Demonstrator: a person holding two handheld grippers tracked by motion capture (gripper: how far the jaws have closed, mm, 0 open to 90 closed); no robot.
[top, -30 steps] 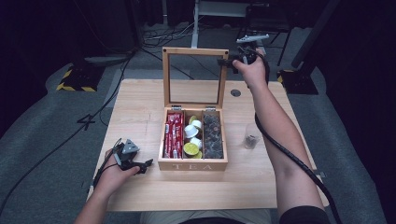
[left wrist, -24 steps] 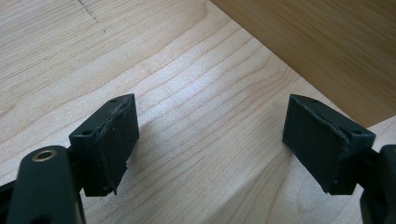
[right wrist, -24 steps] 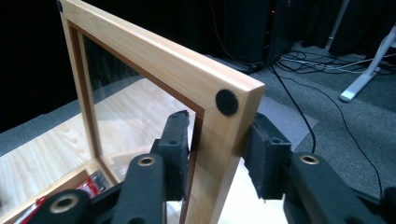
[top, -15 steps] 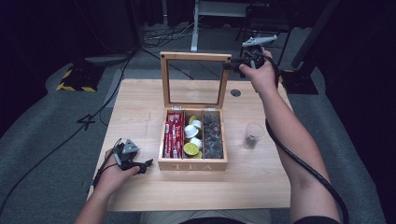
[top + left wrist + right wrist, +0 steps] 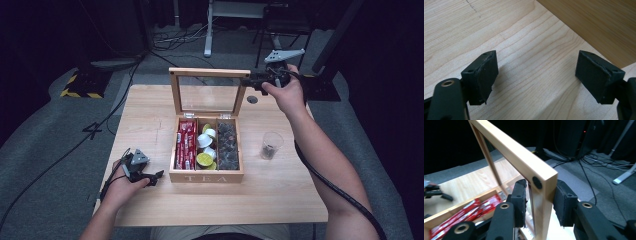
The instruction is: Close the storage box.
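Note:
A wooden tea box [image 5: 206, 177] stands open mid-table, with red packets [image 5: 186, 142], round capsules [image 5: 206, 147] and dark pieces [image 5: 227, 142] in its compartments. Its glass-paned lid [image 5: 210, 73] stands upright. My right gripper [image 5: 255, 82] is shut on the lid's top right corner. In the right gripper view the wooden frame [image 5: 511, 147] sits between the pads of that gripper [image 5: 540, 195], whose jaws have just been opening slightly. My left gripper [image 5: 152, 176] rests open on the table left of the box. Its jaws [image 5: 536, 72] hold nothing, and the box wall [image 5: 599, 22] is close ahead.
A small clear cup [image 5: 270, 145] with something dark in it stands right of the box, under my right forearm. The light wooden table [image 5: 280, 200] has a round hole [image 5: 252, 99] near its far right. Cables and stands lie on the dark floor behind.
My right hand has moved toward the near side with the lid's corner, so the lid's top edge has swung forward. The left gripper has stayed still.

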